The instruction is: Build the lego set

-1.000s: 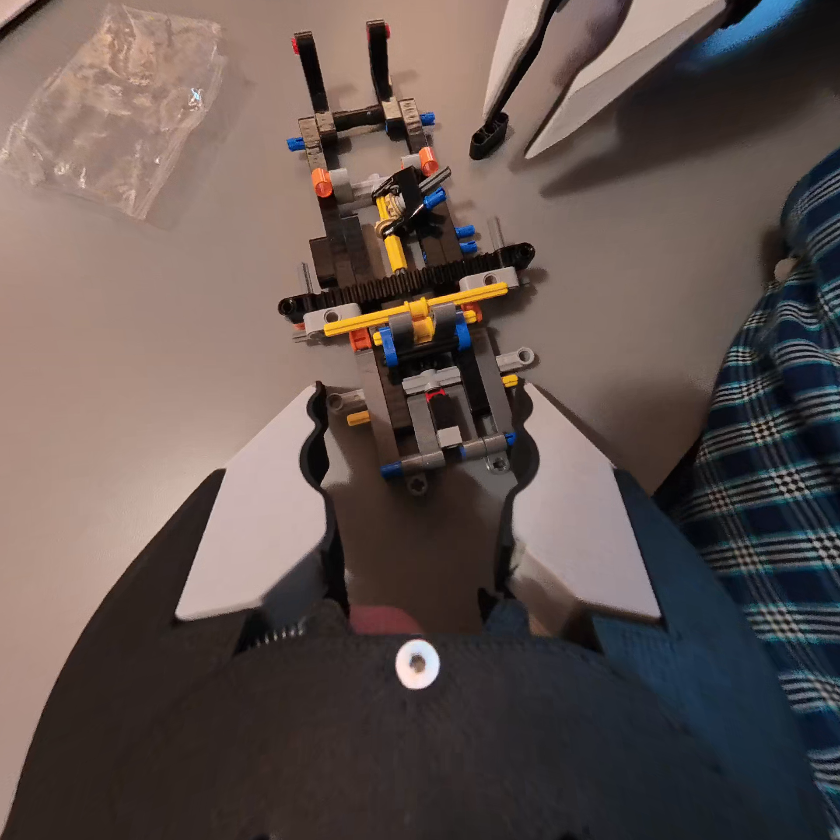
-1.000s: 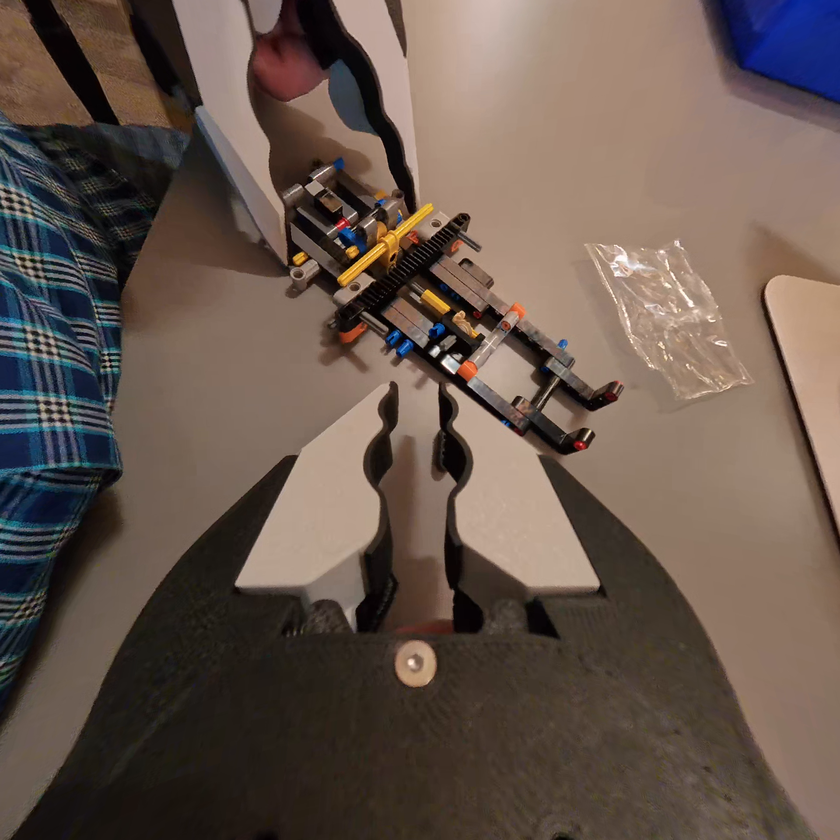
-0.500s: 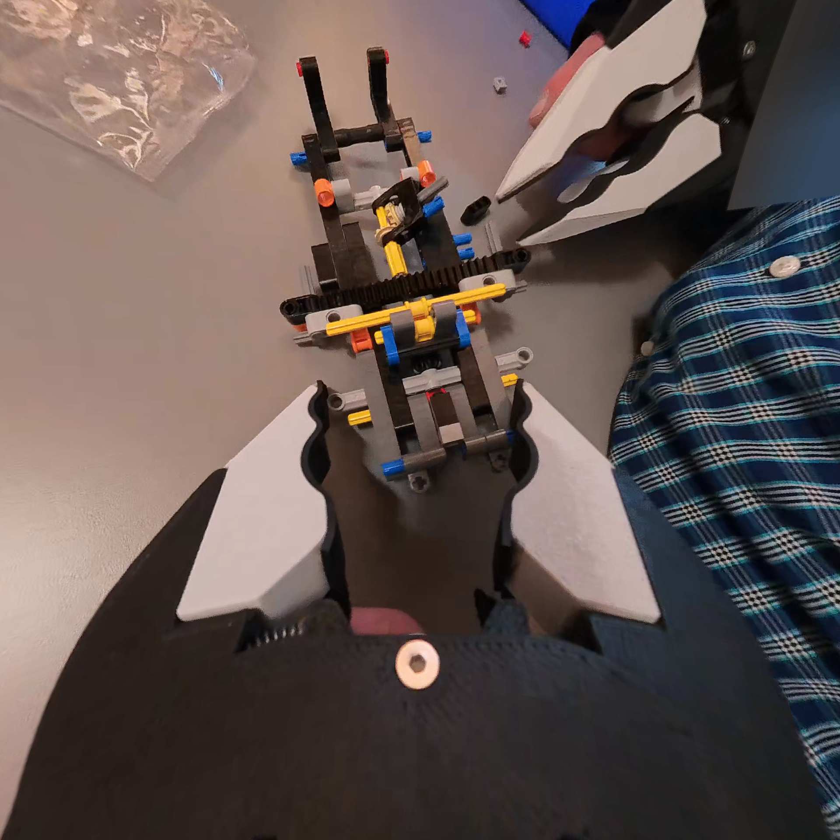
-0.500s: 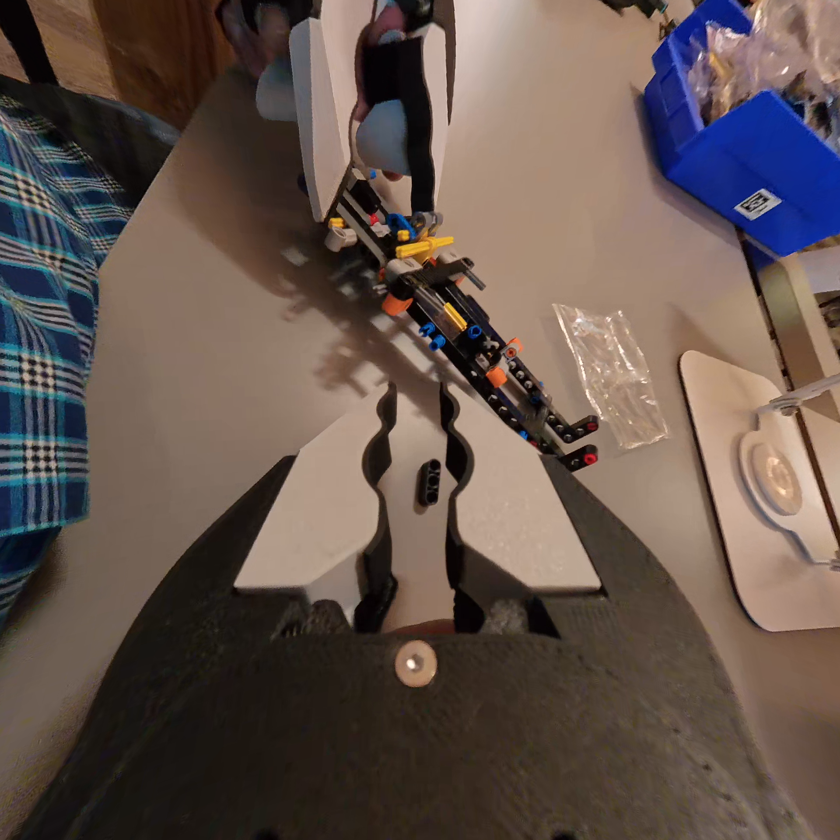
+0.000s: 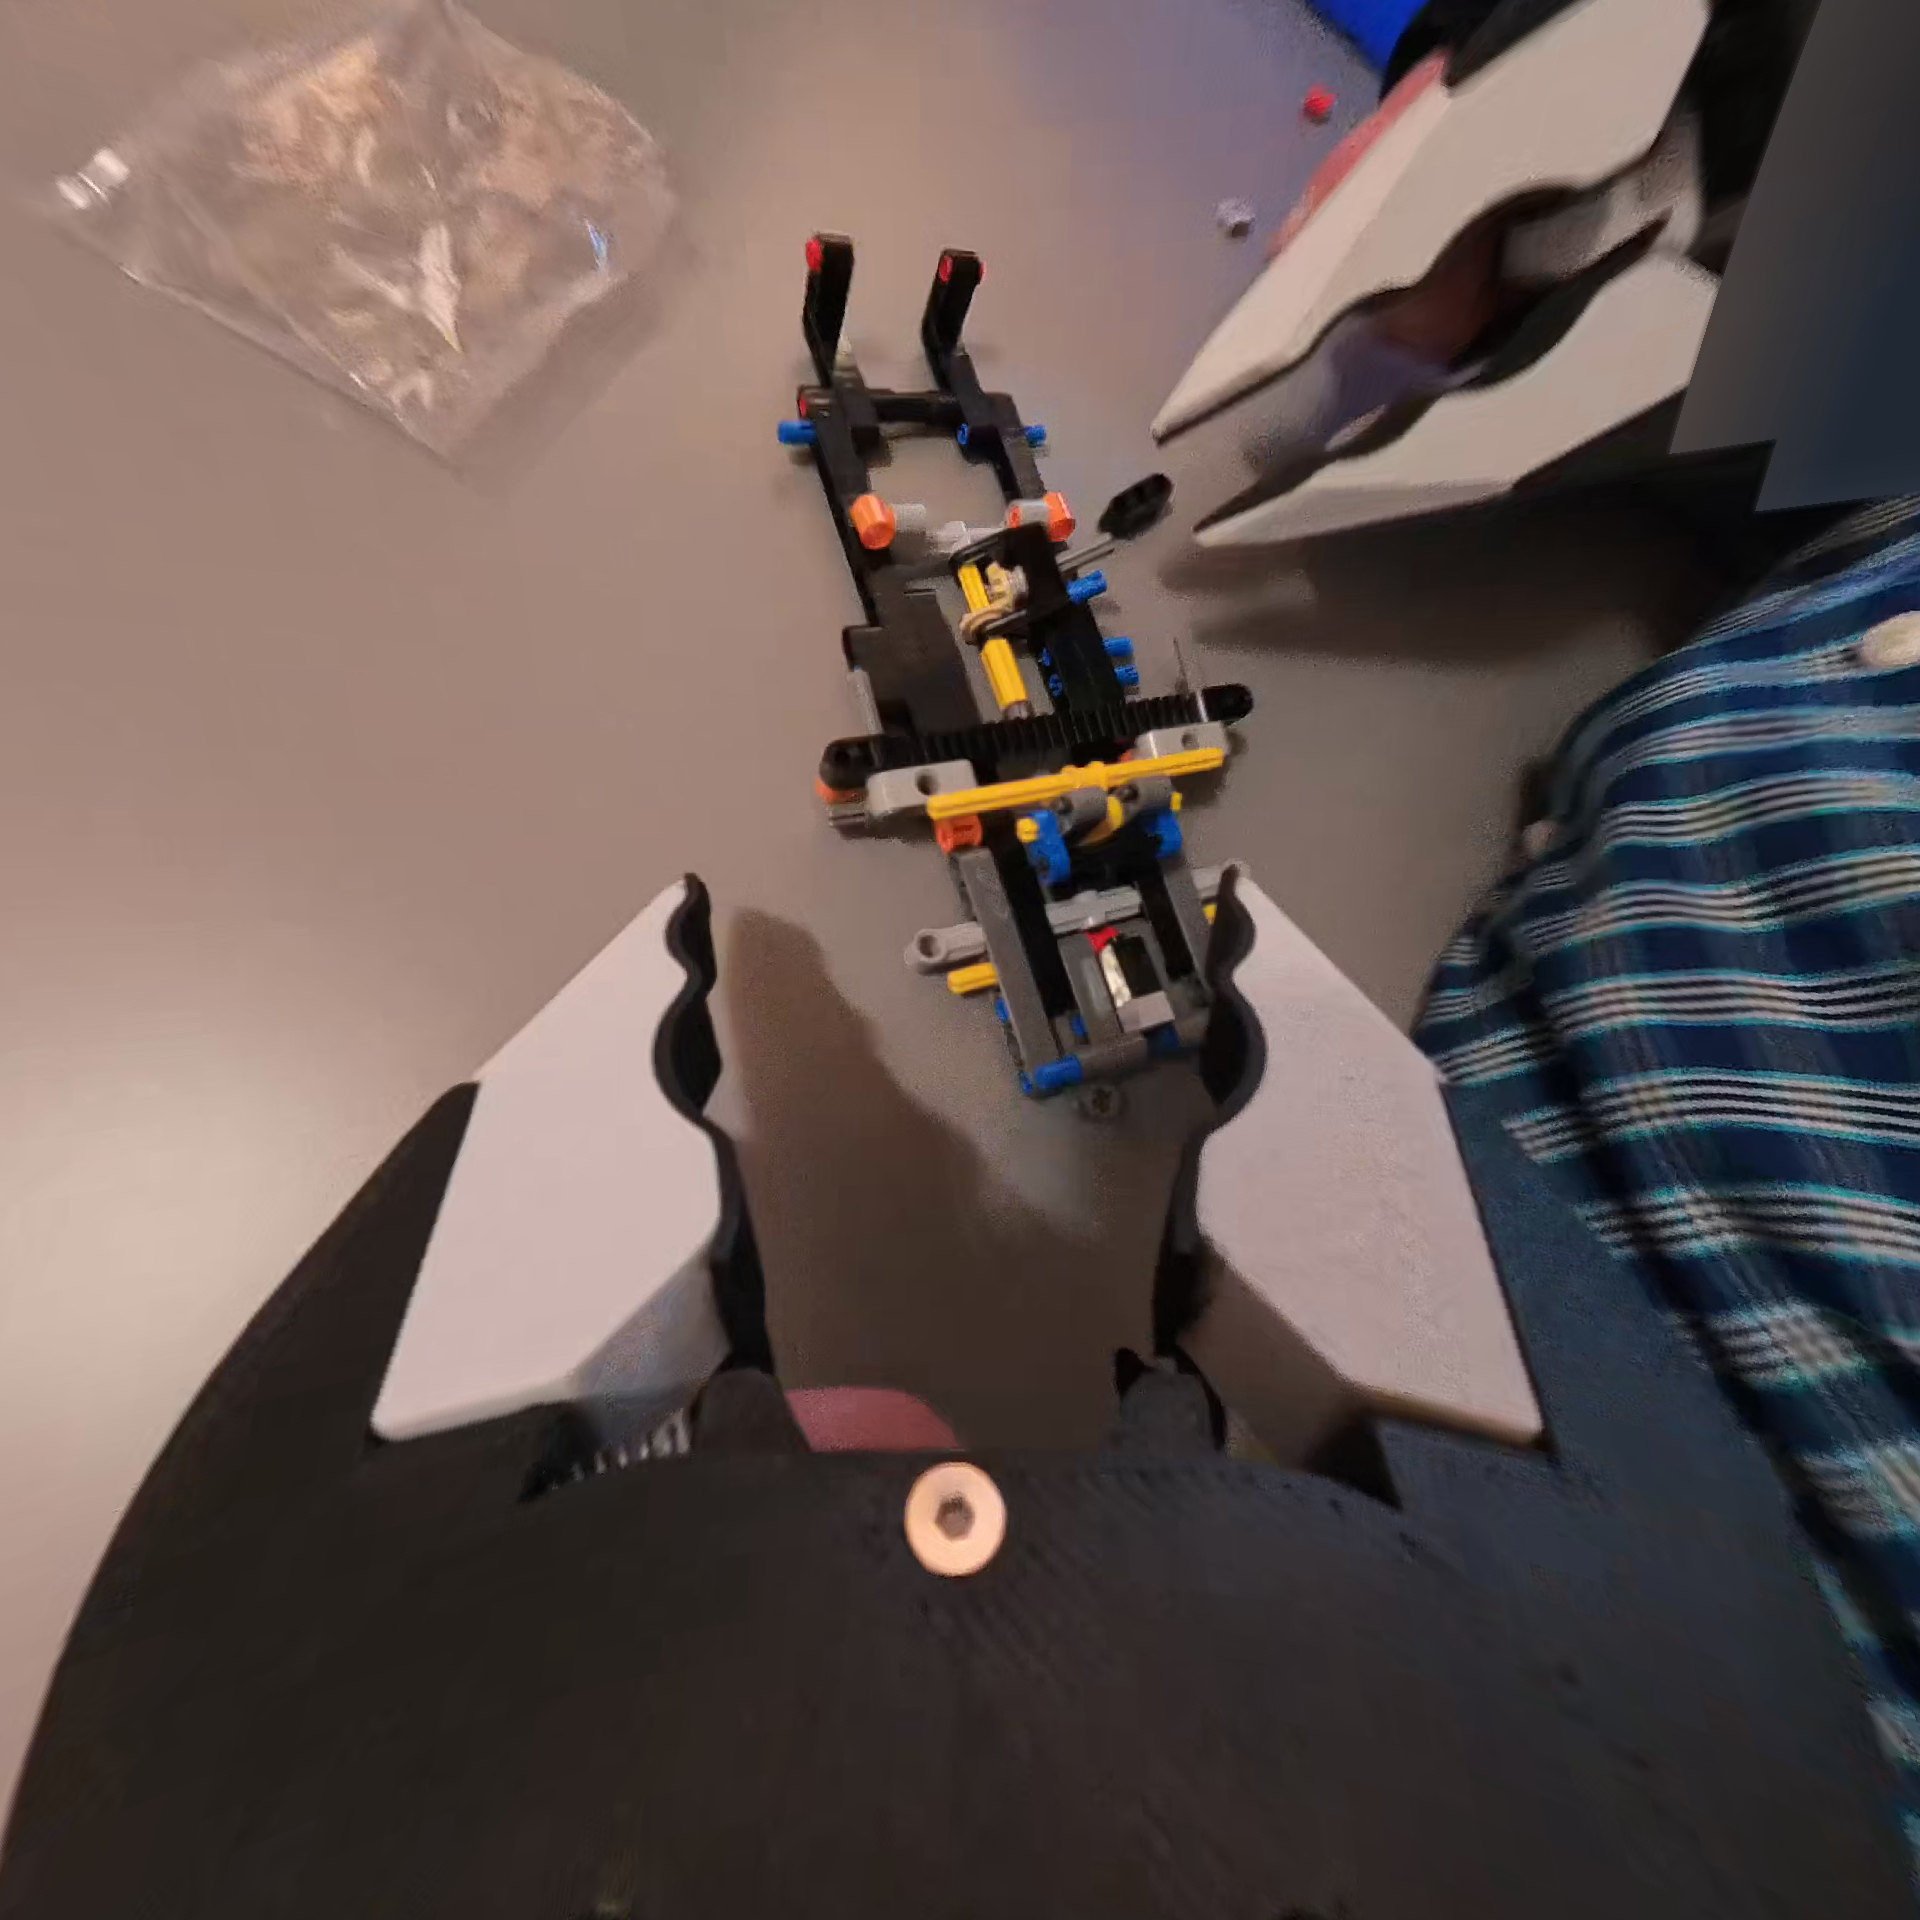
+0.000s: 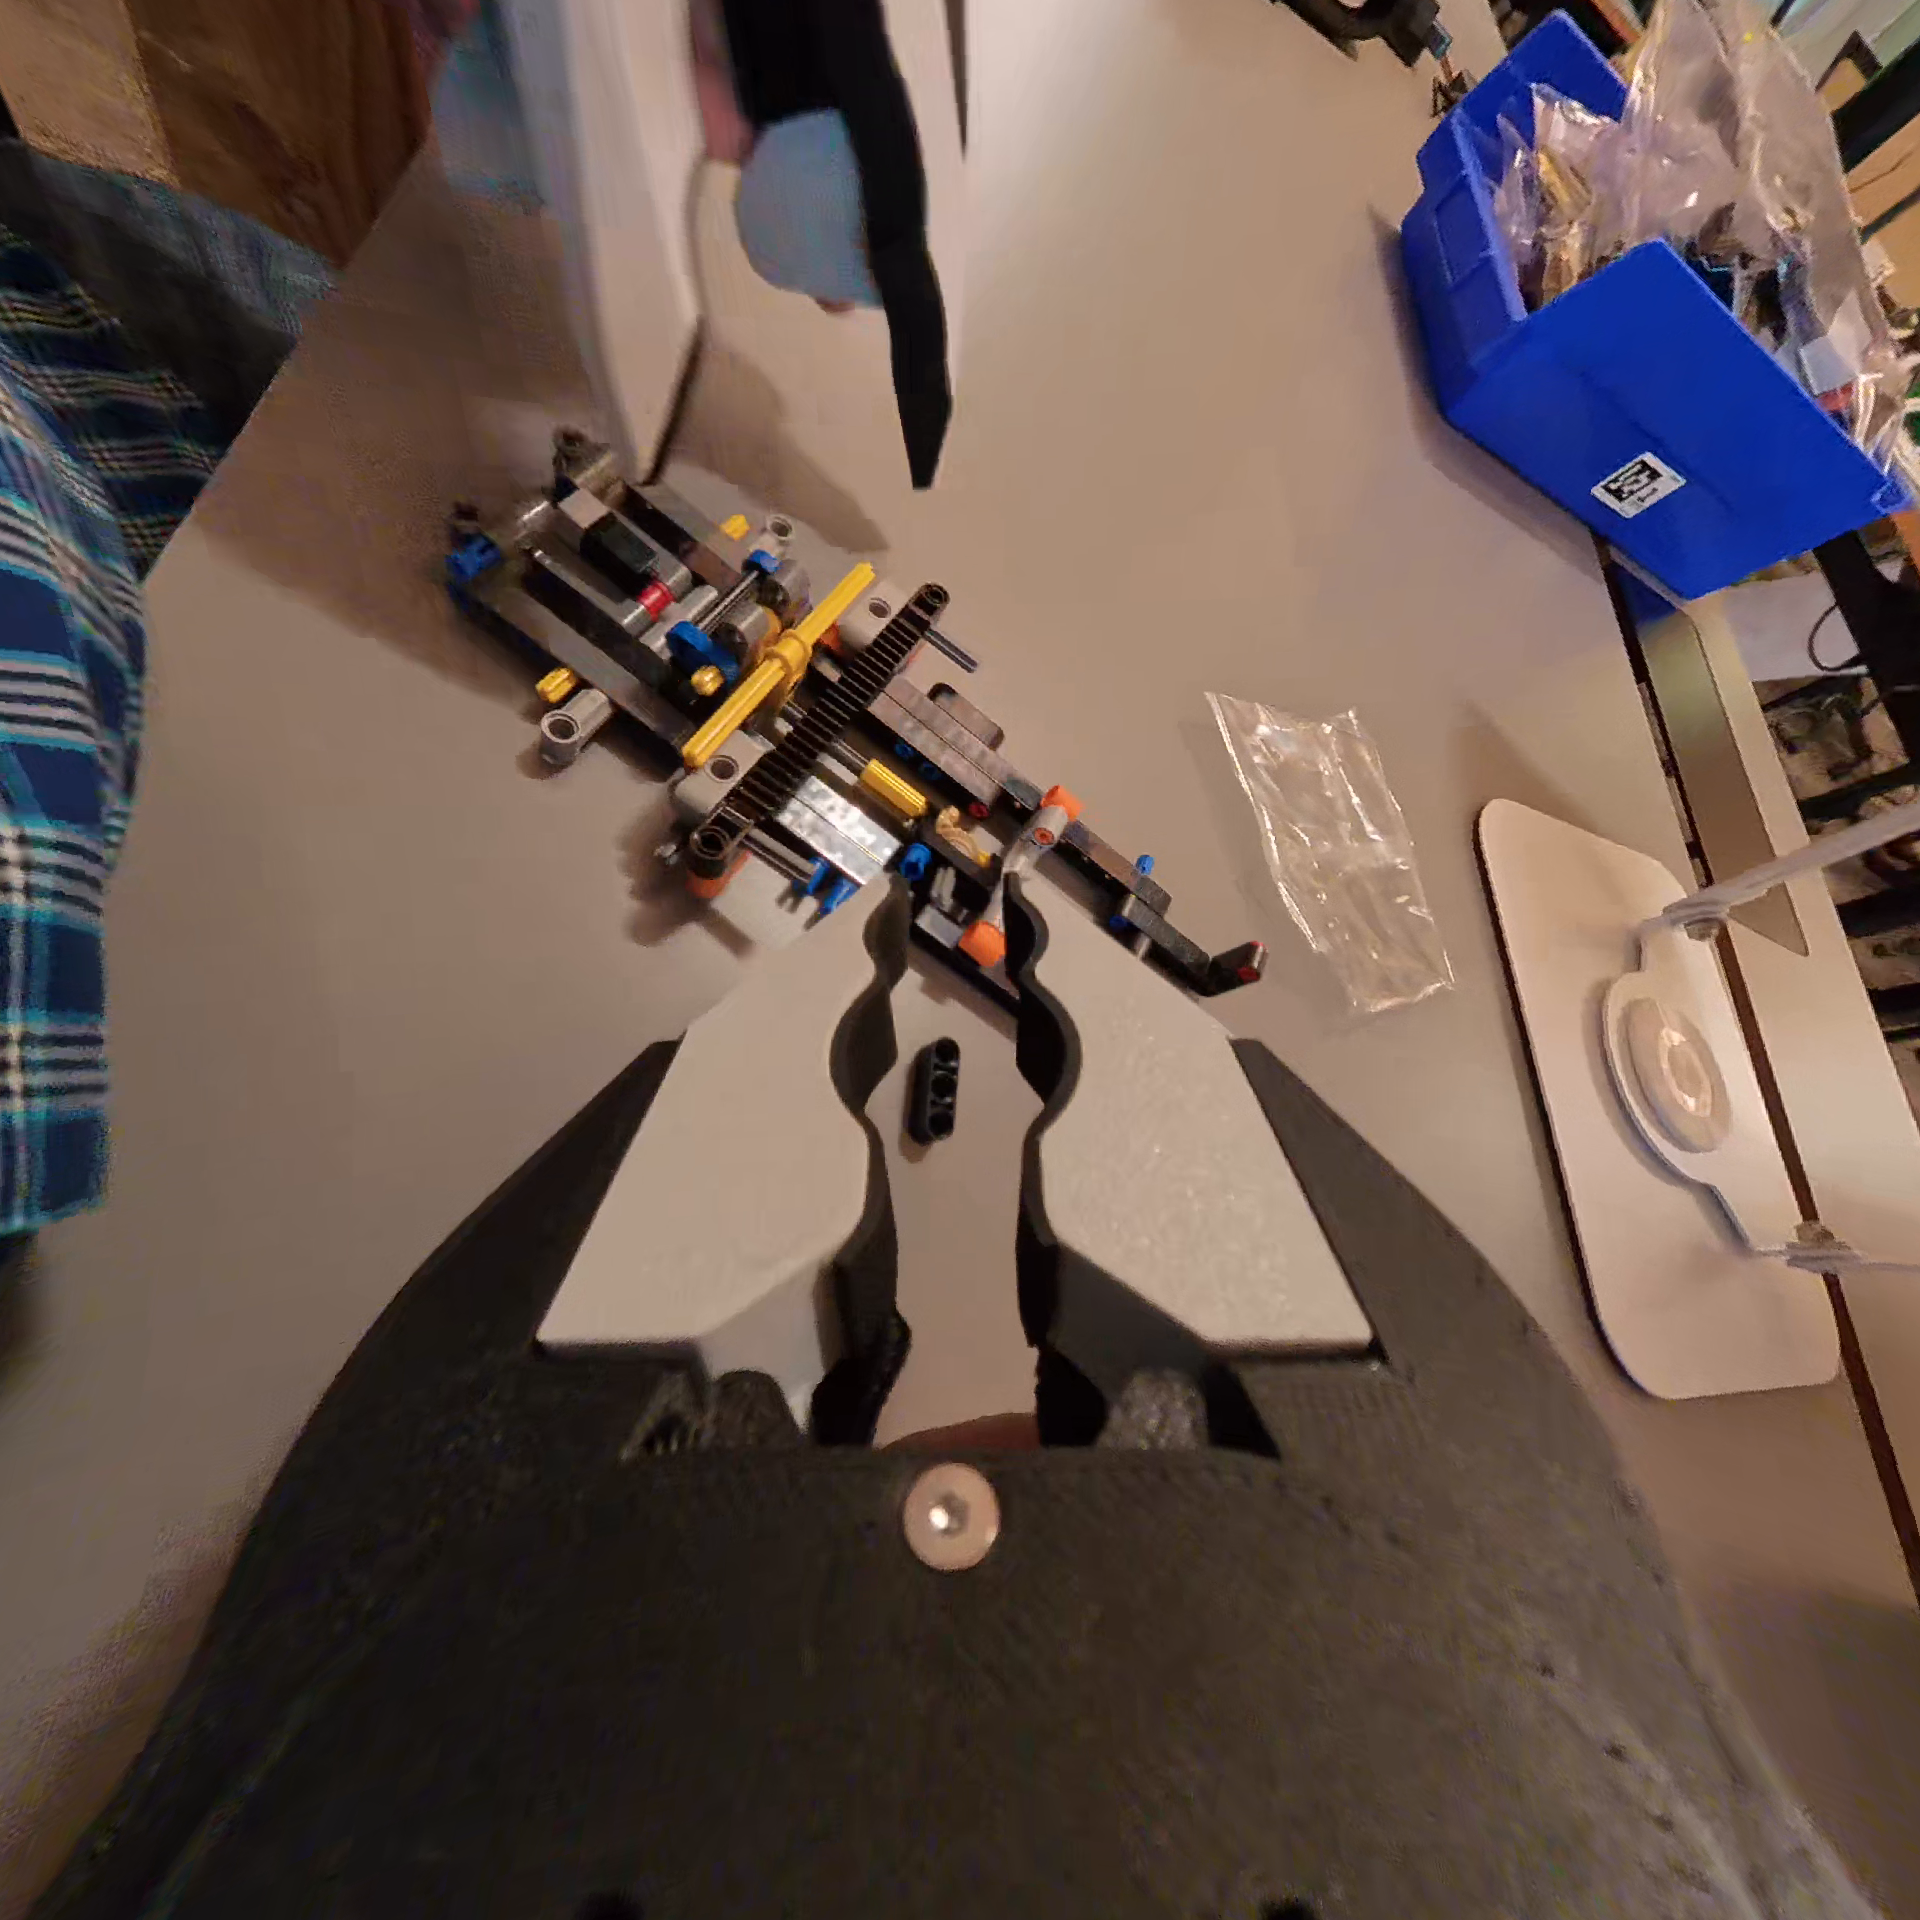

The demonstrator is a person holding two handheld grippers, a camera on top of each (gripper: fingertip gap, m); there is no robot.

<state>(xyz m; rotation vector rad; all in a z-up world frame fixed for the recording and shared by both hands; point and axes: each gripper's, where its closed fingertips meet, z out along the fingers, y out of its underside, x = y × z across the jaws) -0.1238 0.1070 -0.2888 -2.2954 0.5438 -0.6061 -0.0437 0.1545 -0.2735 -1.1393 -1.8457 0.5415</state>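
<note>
The long black, grey and yellow lego chassis lies flat on the grey table. My left gripper is open and empty. The chassis's near end sits just inside its right finger. A small black beam lies on the table beside the chassis's far half. In the right wrist view this beam lies loose between the fingers of my right gripper, which is open by a narrow gap. Its tips reach the chassis at an orange bush. The left gripper hovers at the chassis's far end.
A clear plastic bag lies left of the chassis. A blue bin of bagged parts and a white pad stand at the table's right side. A person's plaid shirt lines the near edge. A small red piece lies far off. There is about 11 centimeters between the tips of the two grippers.
The right gripper let the small black beam down and now straddles it with its fingers. The left gripper shifted left, so the chassis end moved from its middle to its right finger.
</note>
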